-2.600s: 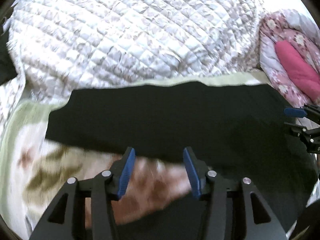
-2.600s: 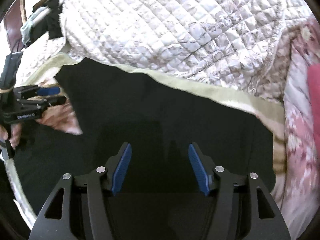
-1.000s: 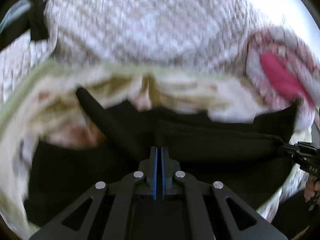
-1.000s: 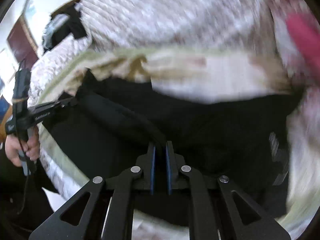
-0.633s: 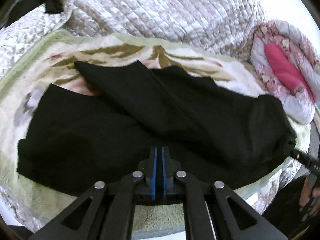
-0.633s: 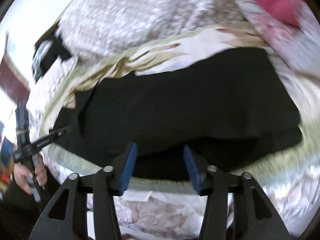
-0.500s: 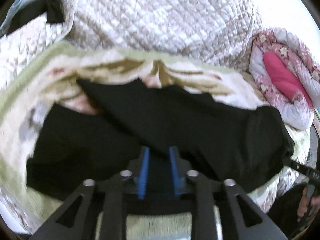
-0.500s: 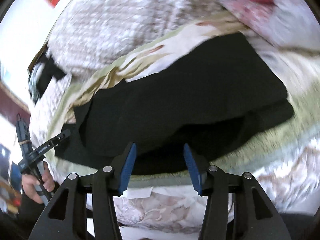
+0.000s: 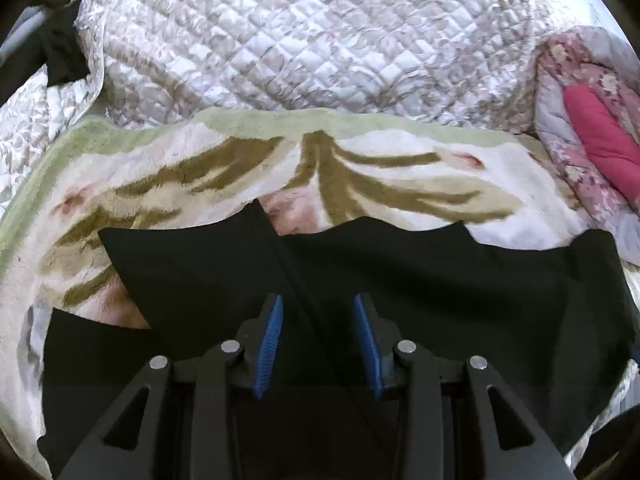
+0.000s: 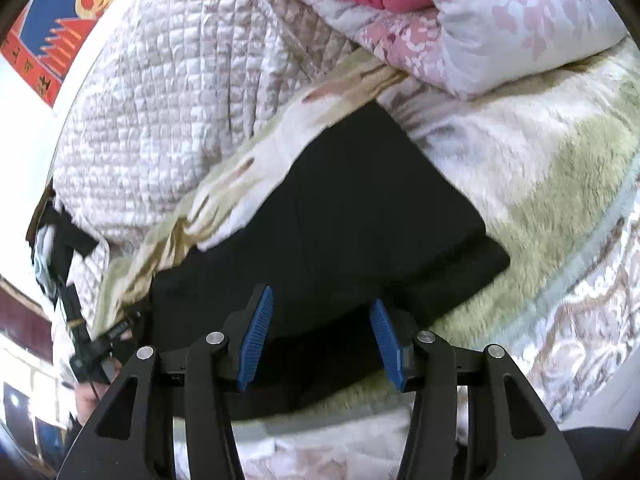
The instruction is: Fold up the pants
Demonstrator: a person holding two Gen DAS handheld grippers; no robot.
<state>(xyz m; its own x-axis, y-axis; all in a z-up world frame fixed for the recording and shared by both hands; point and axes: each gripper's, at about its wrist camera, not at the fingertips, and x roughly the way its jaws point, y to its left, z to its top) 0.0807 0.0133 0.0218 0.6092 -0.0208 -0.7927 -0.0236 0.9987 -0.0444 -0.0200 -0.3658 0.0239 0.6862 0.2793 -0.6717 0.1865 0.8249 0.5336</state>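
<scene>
The black pants (image 9: pixel 420 280) lie folded over on the plush cream and green blanket (image 9: pixel 224 160), with an uneven far edge and a crease running toward me. My left gripper (image 9: pixel 318 336) is open and empty just above their near part. In the right wrist view the pants (image 10: pixel 360 208) lie as a doubled dark slab, the lower layer sticking out at the right. My right gripper (image 10: pixel 320 332) is open and empty over their near edge. The left gripper (image 10: pixel 96 352) shows at the far left of that view.
A white quilted bedspread (image 9: pixel 300 40) is bunched behind the blanket. A pink floral duvet (image 9: pixel 592 128) lies at the right, also in the right wrist view (image 10: pixel 460 24). A red and blue poster (image 10: pixel 68 12) hangs on the wall. The bed's front edge (image 10: pixel 320 440) is close below.
Both grippers held the pants shut a second ago, carried the fabric over toward me, then opened and let go. The pants now lie doubled on the blanket.
</scene>
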